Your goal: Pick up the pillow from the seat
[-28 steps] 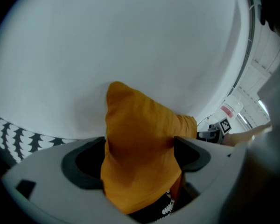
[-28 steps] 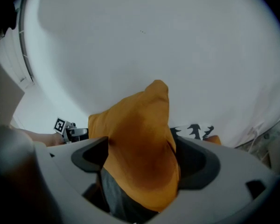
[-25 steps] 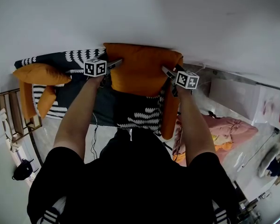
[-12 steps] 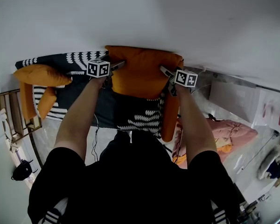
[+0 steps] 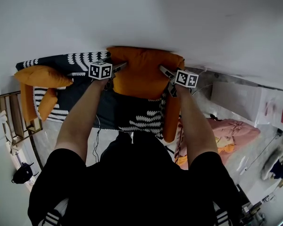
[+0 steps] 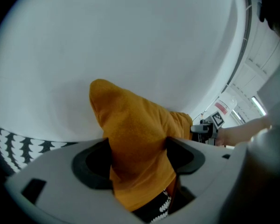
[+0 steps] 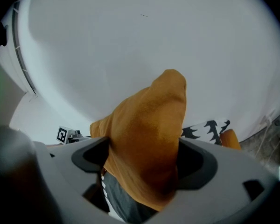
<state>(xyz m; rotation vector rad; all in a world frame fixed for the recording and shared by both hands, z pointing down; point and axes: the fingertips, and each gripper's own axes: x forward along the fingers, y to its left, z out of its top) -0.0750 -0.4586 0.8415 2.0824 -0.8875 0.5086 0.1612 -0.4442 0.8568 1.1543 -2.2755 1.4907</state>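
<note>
An orange pillow leans upright against the white wall at the back of the seat, which has a dark cover with a white pattern. My left gripper is at its upper left corner and my right gripper at its upper right corner. In the left gripper view the jaws have just been closing, and the left gripper now pinches the pillow's fabric between its pads. In the right gripper view the right gripper is likewise shut on a bunched corner of the pillow.
A second orange pillow lies at the seat's left end and an orange bolster hangs at its right end. A wooden frame stands at the left, and a pink cloth lies at the right. On the floor is a black bag.
Both grippers have edged slightly inward along the pillow's top edge. The pillow itself has stayed against the wall.
</note>
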